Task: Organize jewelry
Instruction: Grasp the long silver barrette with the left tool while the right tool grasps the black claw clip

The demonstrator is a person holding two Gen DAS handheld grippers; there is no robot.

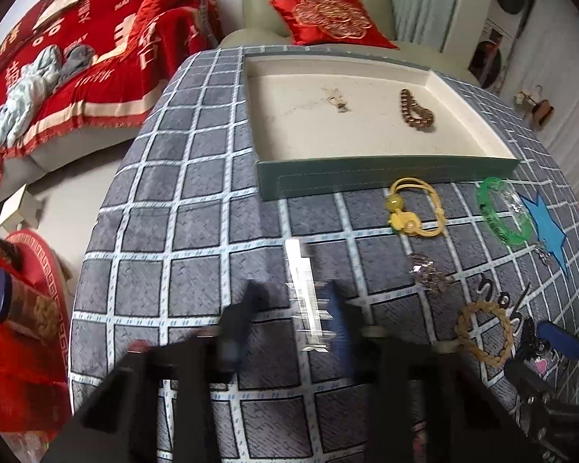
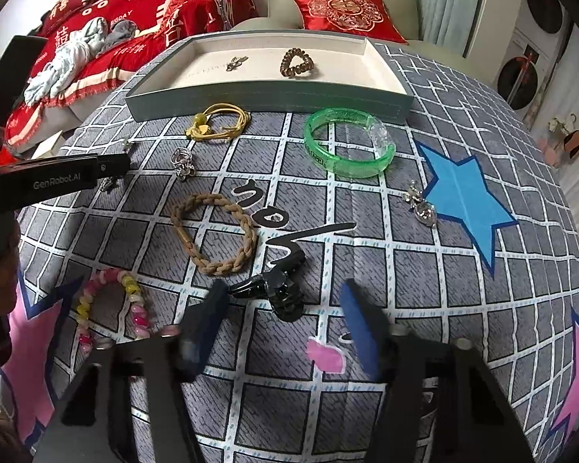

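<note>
Grey checked cloth [image 2: 366,270], red-draped sofa [image 2: 143,11] behind.

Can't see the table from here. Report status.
Left tool around clear hair clip. Right tool open astride black clip. Tray holds brown coil tie. Nothing blocking.

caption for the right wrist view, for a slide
Right claw open around a black hair clip on the checked cloth, tray beyond.

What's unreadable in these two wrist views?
- Clear clip in the left gripper: motion-blurred in the left view; grip contact unclear.
- Small charm in the tray: too small in both views.
- Pink bead bracelet: partly behind the right gripper, right view.
</note>
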